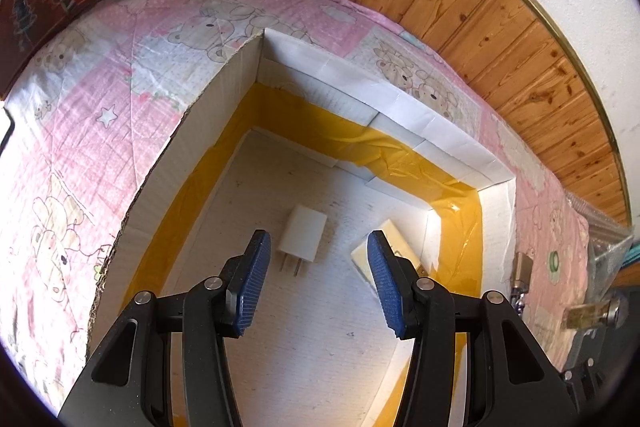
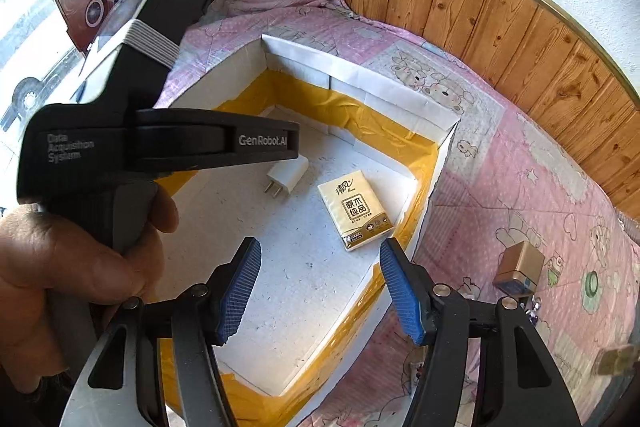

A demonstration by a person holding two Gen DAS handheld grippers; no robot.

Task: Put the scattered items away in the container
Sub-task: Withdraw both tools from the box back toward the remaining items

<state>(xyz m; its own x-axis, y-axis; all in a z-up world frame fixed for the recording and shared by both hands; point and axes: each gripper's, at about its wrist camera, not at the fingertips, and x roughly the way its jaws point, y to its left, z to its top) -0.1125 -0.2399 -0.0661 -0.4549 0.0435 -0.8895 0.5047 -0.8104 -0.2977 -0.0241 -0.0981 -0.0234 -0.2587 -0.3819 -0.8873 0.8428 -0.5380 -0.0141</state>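
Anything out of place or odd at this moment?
Yes. The charger and tissue pack already lie in the box, but a small brown battery-like block sits outside it on the pink bedcover, beside some small metal bits. Nothing looks spilled or damaged.

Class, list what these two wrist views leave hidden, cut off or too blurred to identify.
- Tissue pack: in the left wrist view, mostly hidden behind the left gripper finger.
- Brass-coloured object: blurred and cut at the right wrist view's edge; unidentifiable.
- Small metal items beside the box: too small, partly behind its wall.
- Box's left side: in the right wrist view, covered by the other gripper's body.
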